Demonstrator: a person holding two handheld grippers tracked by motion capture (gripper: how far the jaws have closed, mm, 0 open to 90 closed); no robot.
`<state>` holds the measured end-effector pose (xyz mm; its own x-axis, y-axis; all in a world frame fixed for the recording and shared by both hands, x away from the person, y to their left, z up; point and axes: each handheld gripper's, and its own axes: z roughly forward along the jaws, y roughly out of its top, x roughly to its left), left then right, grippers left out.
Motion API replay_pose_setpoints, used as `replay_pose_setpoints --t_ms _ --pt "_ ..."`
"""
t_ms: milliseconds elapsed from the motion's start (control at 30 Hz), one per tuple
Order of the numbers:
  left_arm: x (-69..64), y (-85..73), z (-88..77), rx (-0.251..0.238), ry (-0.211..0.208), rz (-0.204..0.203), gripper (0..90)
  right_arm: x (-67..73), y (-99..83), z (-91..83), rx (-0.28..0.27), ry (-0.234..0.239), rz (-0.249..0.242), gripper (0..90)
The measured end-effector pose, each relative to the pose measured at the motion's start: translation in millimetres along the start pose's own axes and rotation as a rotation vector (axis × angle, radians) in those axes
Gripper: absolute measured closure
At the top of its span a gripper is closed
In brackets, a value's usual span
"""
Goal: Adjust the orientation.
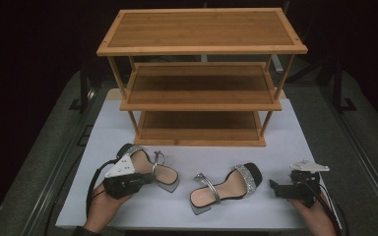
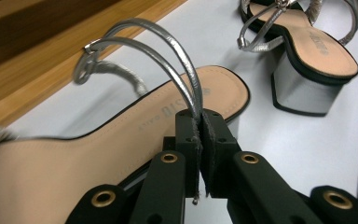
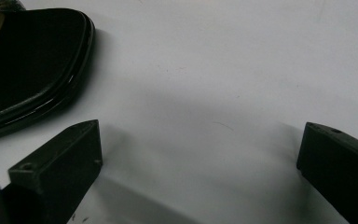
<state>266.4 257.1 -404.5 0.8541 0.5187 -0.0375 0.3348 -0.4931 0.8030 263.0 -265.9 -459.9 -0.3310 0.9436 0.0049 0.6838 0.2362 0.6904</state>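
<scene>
A three-tier wooden shelf rack point(image 1: 202, 78) stands at the far side of a white worktop point(image 1: 295, 132), its shelves bare, while two block-heeled sandals lie on the surface in front of it. The left sandal point(image 1: 150, 169) sits near the front left of the worktop, just before the rack's lowest shelf. The left gripper point(image 1: 128, 183), held in the person's left hand point(image 1: 103, 201), is clenched on that sandal's thin silver straps point(image 2: 168, 60): in the left gripper view the two black jaws press together with the strap ends pinched between them, the straps arching up and away over the tan insole point(image 2: 121, 135). The heel end of the left sandal points toward the middle of the worktop.

The right sandal point(image 1: 226, 189) lies apart from the first, nearer the centre and front edge, its grey block heel toward the person and its black toe, crossed by a sparkling silver band point(image 1: 247, 174), angled toward the right. It rests flat on the worktop, touched by neither gripper. In the left gripper view it appears beyond the held sandal, its heel standing on the white surface.

The right gripper point(image 1: 280, 189), held in the person's right hand point(image 1: 317, 214), hovers low just beside the right sandal's toe. Its jaws are spread wide with nothing between them; the right gripper view shows bare white worktop in the gap and the glossy black toe edge point(image 3: 37, 70) of the sandal at upper left.
</scene>
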Motion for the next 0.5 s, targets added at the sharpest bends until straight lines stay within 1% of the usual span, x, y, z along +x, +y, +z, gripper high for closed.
replay_pose_setpoints --t_ms 300,500 --pt "-2.4 -17.3 -26.3 -0.005 0.034 -0.031 85.9 0.0 0.0 0.0 -0.001 0.001 0.001 0.0" --pt "0.4 -31.0 -45.4 -0.012 0.054 -0.059 85.9 0.1 0.0 0.0 -0.001 0.002 0.001 0.0"
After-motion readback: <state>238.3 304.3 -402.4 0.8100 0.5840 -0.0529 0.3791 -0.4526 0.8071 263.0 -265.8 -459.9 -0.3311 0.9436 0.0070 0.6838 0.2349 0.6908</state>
